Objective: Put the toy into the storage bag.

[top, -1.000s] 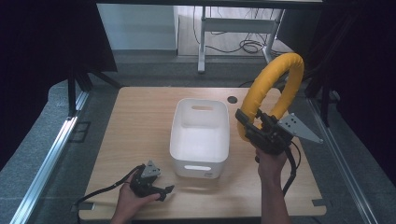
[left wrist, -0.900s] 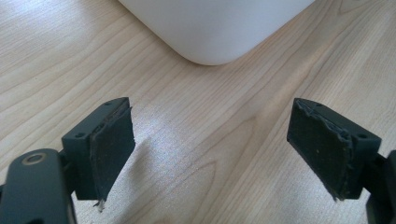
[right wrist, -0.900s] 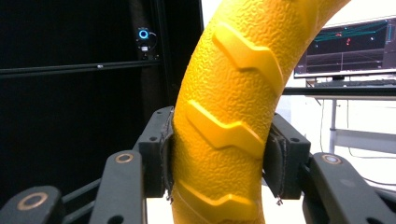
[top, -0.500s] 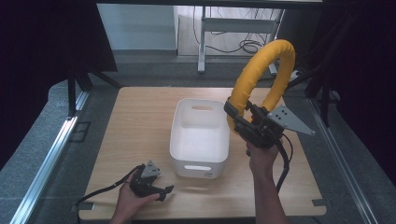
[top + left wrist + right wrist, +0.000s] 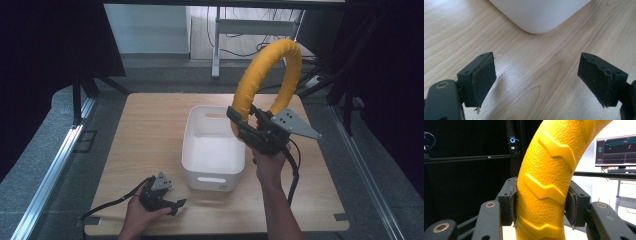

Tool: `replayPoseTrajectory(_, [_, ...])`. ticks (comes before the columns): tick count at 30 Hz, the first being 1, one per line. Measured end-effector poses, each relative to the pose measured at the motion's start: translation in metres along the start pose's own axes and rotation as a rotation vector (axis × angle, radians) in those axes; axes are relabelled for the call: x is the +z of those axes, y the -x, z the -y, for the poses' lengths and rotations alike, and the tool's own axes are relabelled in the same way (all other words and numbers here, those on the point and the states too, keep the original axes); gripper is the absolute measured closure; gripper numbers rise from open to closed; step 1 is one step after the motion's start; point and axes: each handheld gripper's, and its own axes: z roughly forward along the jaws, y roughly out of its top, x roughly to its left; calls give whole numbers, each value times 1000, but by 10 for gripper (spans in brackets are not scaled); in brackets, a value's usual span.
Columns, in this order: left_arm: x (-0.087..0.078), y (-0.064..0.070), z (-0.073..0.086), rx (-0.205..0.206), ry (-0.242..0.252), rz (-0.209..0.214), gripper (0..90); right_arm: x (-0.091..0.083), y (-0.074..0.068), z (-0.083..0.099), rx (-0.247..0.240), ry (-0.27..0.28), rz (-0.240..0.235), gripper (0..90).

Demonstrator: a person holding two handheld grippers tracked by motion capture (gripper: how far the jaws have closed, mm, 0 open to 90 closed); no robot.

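A yellow ring shaped like a tyre, with raised tread (image 5: 265,75) (image 5: 546,182), is held upright in the air over the right rim of a white plastic bin (image 5: 212,150). My right gripper (image 5: 245,127) (image 5: 540,205) is shut on its lower part, pads pressing both sides. My left gripper (image 5: 172,204) (image 5: 536,82) rests low at the table's near left, open, with only bare wood between its pads. The bin's rounded corner (image 5: 539,15) lies just ahead of it.
The light wooden table (image 5: 145,135) has bare room left of the bin and along the front edge. Black curtains and a metal rail flank the left side. A lit monitor (image 5: 615,150) stands off in the right gripper view.
My right gripper has carried the yellow ring leftward and up, from beside the bin to over its right rim. The left gripper has stayed put.
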Motion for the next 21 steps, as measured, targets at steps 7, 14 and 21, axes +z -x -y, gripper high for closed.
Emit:
replayPoseTrajectory(7, [0, 0, 0, 4, -4, 1, 151, 12, -14, 3, 1, 4, -35, 499])
replayPoseTrajectory(14, [0, 0, 0, 8, -11, 2, 151, 24, -27, 10, 8, -5, -57, 499])
replayPoseTrajectory(21, [0, 0, 0, 9, -13, 1, 151, 32, -39, 17, 28, -8, -83, 499])
